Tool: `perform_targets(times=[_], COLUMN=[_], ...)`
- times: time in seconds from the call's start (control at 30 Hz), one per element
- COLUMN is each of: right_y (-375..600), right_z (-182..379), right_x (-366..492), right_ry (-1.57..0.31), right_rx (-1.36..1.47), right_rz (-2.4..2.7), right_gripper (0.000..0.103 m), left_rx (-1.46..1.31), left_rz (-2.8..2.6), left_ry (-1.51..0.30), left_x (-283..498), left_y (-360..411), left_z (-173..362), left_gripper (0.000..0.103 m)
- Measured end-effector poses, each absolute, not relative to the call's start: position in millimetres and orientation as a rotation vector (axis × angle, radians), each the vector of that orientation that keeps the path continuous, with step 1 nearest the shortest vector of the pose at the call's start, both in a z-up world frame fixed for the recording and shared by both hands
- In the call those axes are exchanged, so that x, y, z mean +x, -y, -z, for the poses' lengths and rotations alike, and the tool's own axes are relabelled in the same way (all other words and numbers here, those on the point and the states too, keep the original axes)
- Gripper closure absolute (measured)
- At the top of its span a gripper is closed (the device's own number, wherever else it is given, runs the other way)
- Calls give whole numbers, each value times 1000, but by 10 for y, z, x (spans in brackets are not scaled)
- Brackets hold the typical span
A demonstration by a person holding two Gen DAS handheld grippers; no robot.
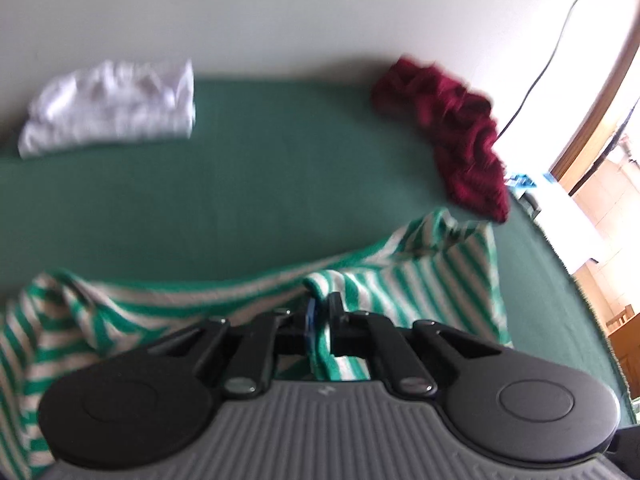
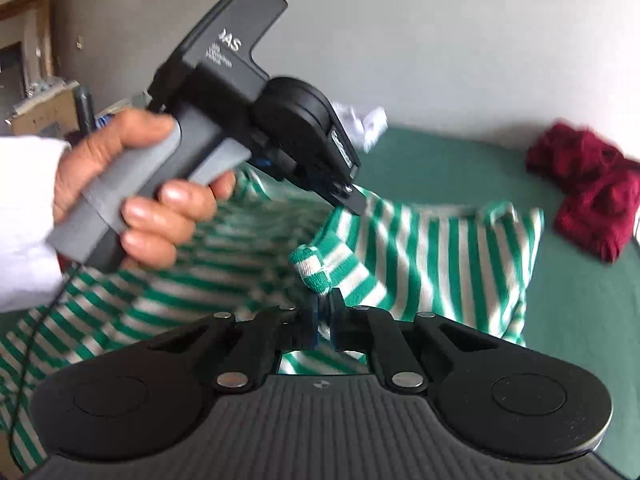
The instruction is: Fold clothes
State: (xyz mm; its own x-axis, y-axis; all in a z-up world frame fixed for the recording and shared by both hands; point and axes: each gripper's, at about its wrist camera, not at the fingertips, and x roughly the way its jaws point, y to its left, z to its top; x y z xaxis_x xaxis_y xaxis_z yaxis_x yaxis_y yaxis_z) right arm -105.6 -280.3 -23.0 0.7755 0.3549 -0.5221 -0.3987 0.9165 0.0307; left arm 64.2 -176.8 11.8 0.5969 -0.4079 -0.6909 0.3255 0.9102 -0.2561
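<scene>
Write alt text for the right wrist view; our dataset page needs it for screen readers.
The right hand-held gripper pinches a fold of a green-and-white striped garment over a green surface. A hand holds the left hand-held gripper on the same garment; a dark red garment lies far right.

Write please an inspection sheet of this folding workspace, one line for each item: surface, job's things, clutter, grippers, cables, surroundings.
Surface: green cloth cover, flat, mostly bare in the middle.
Job's things: striped green-and-white garment spread at the near edge, partly lifted; white garment folded at the far left; dark red knit garment crumpled at the far right.
Clutter: nothing seen on the cover.
Grippers: left gripper shut on the striped fabric; right gripper shut on a striped cuff; hand on the left gripper's handle.
Cables: black cable hanging below that hand; dark cable down the wall.
Surroundings: pale wall; cardboard box.
</scene>
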Motion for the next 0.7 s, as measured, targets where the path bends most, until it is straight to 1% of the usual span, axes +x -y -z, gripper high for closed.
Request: perform_targets(times=[0.1,0.17,0.27,0.3,0.37,0.5,0.57,0.6,0.63,0.67,0.7], right_y=[2716,2642,2560,2565,2604,3029,3432,3634,3835,4029,4163], right_z=[231,304,468,452,381,178,147,131,115,104,125], right_x=[-1037,-999,-940,-965,-1041,-1388,-1722,-1888,-2055,-2223,-2402], right_ry=[-554,-582,-658,-654,-635,-588,-614,-626,-638,-652,-687], right_rx=[-46,-45,-49,-40,-19,29,77,100,124,145,152], right_rz=[-432,-439,-438,-444,-465,-401,-275,-211,-148,-87,-43], right_gripper=[97,97,88,82,77,75,75,75,75,75,75], left_rx=[-118,-134,-118,-106,-93,-115,-115,-116,-116,-124,-132], left_rz=[388,372,350,343,333,360,390,405,420,435,450], left_ry=[-781,-811,-852,-863,-881,-906,-912,-914,-917,-923,-929], left_x=[570,608,636,633,618,594,577,568,559,533,507], left_y=[1579,1484,1435,1437,1431,1406,1422,1430,1438,1437,1435], left_z=[-236,-162,-26,25,108,153,152,151,151,146,141], left_gripper=[103,103,103,103,102,102,100,97,85,78,67])
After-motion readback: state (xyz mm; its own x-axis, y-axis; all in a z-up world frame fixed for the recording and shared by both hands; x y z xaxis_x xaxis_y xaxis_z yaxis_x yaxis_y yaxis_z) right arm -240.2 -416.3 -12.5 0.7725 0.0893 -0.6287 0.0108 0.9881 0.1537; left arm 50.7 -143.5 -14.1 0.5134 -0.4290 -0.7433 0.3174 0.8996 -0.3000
